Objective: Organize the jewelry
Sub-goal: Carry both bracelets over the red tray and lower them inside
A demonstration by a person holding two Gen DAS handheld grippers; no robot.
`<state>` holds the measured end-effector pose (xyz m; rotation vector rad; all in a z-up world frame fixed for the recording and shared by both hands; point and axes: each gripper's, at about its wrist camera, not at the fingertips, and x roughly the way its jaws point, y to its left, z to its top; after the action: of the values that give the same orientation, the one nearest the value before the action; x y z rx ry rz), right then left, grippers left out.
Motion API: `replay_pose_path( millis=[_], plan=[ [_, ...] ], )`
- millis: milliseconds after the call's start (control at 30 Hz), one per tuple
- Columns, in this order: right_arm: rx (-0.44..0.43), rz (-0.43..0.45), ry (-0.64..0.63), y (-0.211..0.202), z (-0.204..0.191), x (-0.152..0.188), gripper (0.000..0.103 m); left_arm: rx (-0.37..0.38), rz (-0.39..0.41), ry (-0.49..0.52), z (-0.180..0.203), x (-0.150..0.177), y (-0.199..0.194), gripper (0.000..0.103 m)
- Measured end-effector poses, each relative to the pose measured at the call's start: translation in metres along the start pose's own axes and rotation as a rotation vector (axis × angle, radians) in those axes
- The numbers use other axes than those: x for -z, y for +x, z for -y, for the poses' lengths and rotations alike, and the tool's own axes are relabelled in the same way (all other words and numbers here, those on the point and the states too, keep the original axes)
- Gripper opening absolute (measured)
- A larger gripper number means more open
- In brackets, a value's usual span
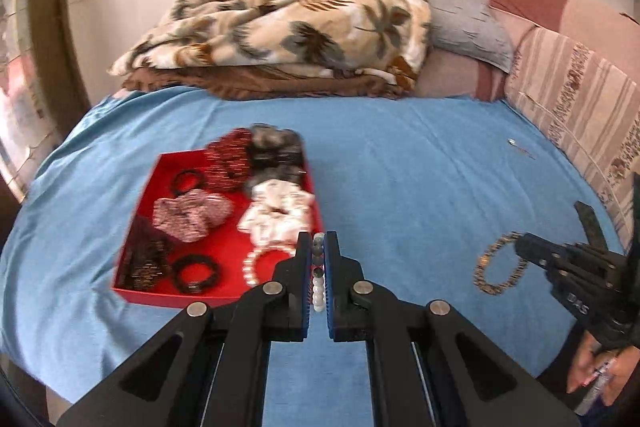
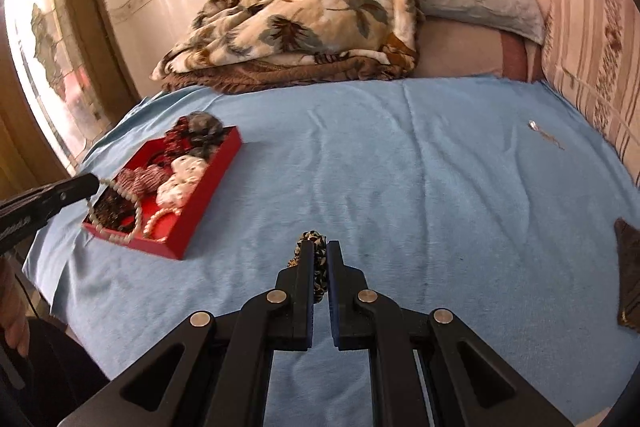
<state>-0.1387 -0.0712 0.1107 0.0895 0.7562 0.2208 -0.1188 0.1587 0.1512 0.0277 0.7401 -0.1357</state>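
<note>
My left gripper [image 1: 319, 247] is shut on a white and grey bead bracelet [image 1: 318, 283] and holds it above the near right corner of a red tray [image 1: 160, 167]. In the right wrist view the same bracelet [image 2: 120, 215] hangs as a loop from the left gripper [image 2: 94, 183] over the tray [image 2: 208, 187]. My right gripper [image 2: 319, 251] is shut on a brown and gold bead bracelet [image 2: 319, 267], held above the blue sheet; it also shows in the left wrist view [image 1: 500, 267], hanging from the right gripper [image 1: 520, 247].
The tray holds several scrunchies [image 1: 276, 215], black hair ties [image 1: 196, 273] and a pearl bracelet [image 1: 256, 263]. A small silver piece [image 2: 538, 131] lies far right on the sheet [image 2: 400, 167]. A dark pouch [image 2: 630, 267] lies at the right edge. Folded blankets [image 2: 304, 23] and pillows lie behind.
</note>
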Motion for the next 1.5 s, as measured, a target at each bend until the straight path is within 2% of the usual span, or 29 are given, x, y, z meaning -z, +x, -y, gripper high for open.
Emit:
replay_pose_path(
  millis=[133,300,600,967,1500],
  plan=[
    [0.002,0.002,-0.064,-0.004,-0.03,-0.007,0.007,-0.045,0.011,-0.024,-0.025,-0.002,0.002,0.005],
    [-0.002,0.007,-0.121,-0.002,-0.061,-0.017,0.007,-0.062,0.022,-0.053,-0.05,-0.006,0.011,0.005],
    [-0.021,-0.028,-0.18,0.026,-0.1,-0.035,0.007,-0.109,0.046,-0.082,-0.086,-0.017,0.033,0.005],
    [-0.067,-0.015,-0.202,0.054,-0.137,-0.064,0.007,-0.093,0.033,-0.139,-0.115,-0.019,0.046,0.005],
    [-0.097,-0.031,-0.247,0.079,-0.174,-0.072,0.007,-0.058,0.003,-0.215,-0.135,-0.015,0.052,0.005]
  ],
)
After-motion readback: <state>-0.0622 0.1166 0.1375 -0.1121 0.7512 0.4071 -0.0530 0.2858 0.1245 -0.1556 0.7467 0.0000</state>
